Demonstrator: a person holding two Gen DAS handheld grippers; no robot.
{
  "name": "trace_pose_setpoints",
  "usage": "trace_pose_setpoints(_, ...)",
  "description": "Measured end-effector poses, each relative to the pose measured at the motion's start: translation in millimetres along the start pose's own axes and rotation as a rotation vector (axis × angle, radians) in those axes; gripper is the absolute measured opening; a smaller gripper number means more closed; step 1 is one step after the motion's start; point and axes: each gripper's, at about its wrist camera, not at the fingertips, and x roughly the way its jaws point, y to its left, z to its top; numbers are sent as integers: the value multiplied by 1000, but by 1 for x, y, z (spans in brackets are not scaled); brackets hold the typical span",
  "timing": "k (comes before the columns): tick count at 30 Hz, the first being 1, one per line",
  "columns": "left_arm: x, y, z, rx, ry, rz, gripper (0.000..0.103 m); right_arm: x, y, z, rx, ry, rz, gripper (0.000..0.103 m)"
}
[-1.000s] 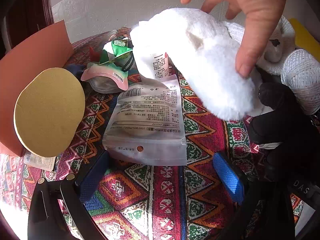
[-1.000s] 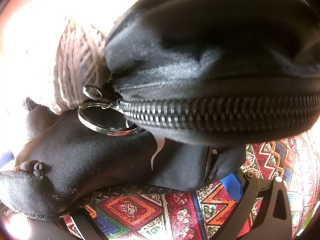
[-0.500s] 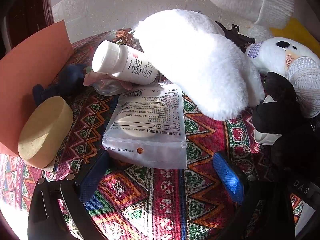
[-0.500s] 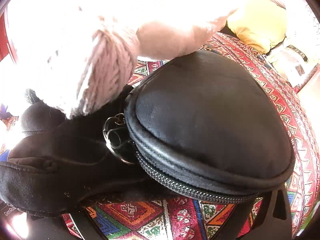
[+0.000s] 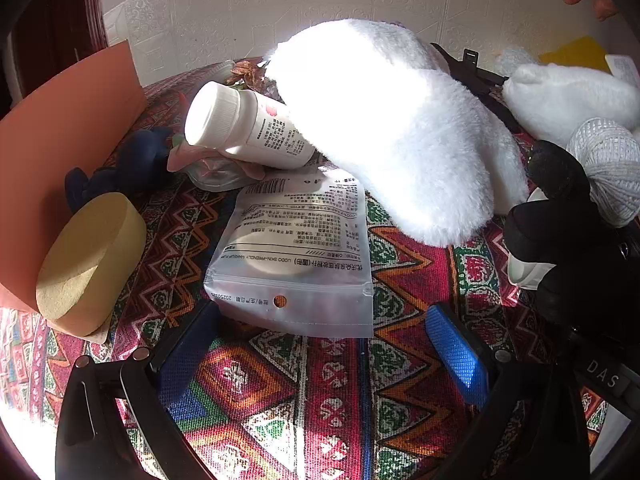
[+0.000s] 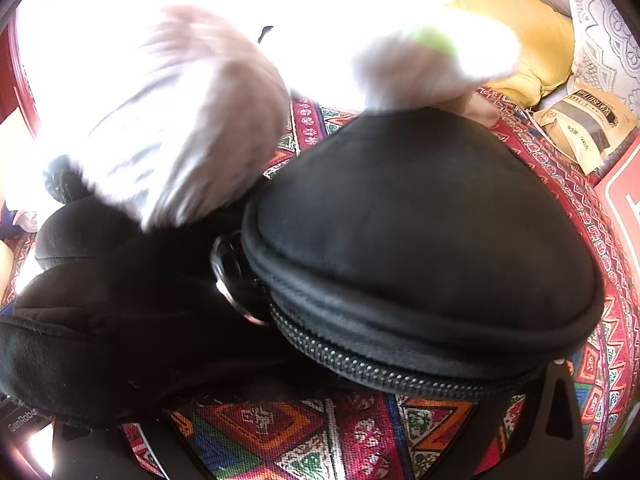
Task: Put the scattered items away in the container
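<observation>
Sprawled across the patterned table (image 5: 312, 400): big white plush (image 5: 400, 128), leaning on a white bottle (image 5: 248, 132) and overlapping a flat printed pouch (image 5: 296, 256); black zip case (image 6: 420, 248) closed, nearer the right hand-held gripper.

Left hand-held gripper (image 5: 320, 348) spread wide, just short of the pouch.

Right hand-held gripper's state: cannot tell.

Risk: thin slick pouch sliding instead of lifting; nudged plush rolling the bottle away.

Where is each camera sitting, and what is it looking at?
Left wrist: sits on the open left tool, facing a flat silver pouch on the patterned cloth; both blue fingers show.
Right wrist: sits on the right tool, close against a black zippered case; only dark tool parts show.
Shared: the grey yarn ball.
</observation>
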Motion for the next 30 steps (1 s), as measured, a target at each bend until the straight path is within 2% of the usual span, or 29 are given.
trace_pose_setpoints(18, 1, 2, 1, -2, -1, -3, 103, 10, -25, 4, -1, 1, -2, 102)
trace_pose_setpoints(30, 1, 2, 1, -2, 1, -2, 103, 9, -21, 4, -3, 1, -4, 102)
